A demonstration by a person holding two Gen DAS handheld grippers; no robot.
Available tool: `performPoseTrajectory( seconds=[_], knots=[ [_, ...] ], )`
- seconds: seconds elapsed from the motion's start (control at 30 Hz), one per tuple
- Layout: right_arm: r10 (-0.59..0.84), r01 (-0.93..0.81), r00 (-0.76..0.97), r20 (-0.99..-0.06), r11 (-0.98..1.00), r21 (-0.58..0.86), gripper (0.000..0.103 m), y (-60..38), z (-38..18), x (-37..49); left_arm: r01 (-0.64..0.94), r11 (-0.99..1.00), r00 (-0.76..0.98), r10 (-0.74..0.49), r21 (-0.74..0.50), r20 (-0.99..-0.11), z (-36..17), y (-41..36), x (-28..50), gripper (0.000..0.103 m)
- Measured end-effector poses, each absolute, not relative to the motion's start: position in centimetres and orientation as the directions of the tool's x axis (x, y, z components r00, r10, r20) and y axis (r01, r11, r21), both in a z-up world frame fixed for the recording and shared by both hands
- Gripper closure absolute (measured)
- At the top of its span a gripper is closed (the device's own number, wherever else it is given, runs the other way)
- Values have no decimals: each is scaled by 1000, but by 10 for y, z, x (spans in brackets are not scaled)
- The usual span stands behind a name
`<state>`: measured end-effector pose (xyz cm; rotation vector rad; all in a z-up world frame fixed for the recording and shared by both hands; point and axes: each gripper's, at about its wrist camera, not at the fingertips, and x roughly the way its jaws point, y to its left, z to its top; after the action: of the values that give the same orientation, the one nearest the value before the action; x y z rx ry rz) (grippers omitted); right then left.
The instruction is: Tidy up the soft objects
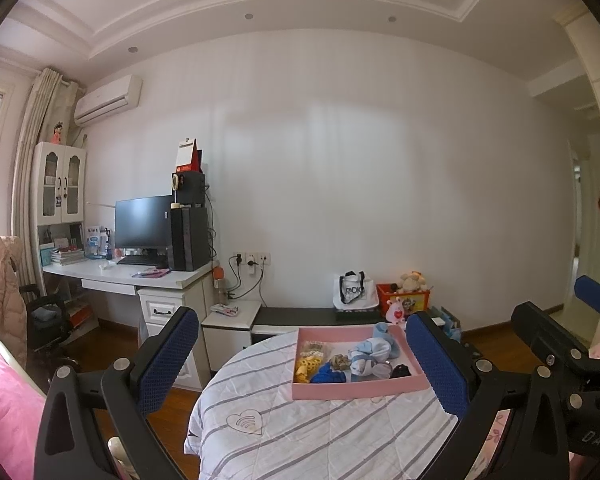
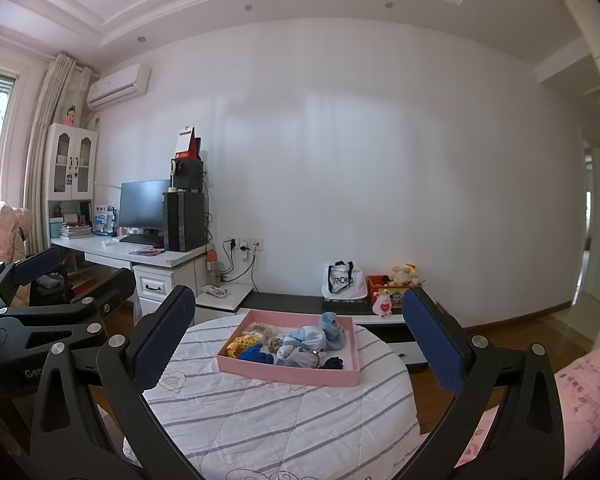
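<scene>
A: Where do the soft things sit?

B: In the pink tray (image 2: pixel 342 378), lower centre of the right wrist view, on the striped quilt (image 2: pixel 284 420); the left wrist view shows the same tray lower right of centre. Inside lie a pale blue and white baby garment (image 2: pixel 306 338), a blue knitted piece (image 2: pixel 256 353), a yellow knitted piece (image 2: pixel 239 345), a brownish scrunchie (image 1: pixel 340 361) and a small black scrunchie (image 2: pixel 332 363); the garment is heaped over its neighbours, touching them.

A: And the claws?

B: Both spread wide and empty; the left gripper (image 1: pixel 302 360) and the right gripper (image 2: pixel 298 338) hang short of the tray, fingers well apart from everything in it.

A: How will these handle?

B: My judgement: all light, limp and unbreakable; they will sag and drag neighbours along rather than slip. I would pinch the garment at a bunched fold near its top, so the pads (image 2: pixel 432 344) get thick cloth; the knits anywhere through the middle; the scrunchies across the ring.

A: Risks?

B: Likely a snagged loop lifting two items together; the tray looks light and may shift on the quilt.
</scene>
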<state>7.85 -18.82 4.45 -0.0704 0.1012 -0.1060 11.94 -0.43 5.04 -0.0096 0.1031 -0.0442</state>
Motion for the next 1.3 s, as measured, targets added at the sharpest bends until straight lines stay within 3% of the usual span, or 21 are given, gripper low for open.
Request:
performPoseTrajectory(
  seconds=[1.3],
  knots=[
    [-103, 97, 989, -107, 994, -55, 0, -185, 43, 81, 29, 1000, 995, -29, -9, -97, 50, -8, 118, 0]
  ],
)
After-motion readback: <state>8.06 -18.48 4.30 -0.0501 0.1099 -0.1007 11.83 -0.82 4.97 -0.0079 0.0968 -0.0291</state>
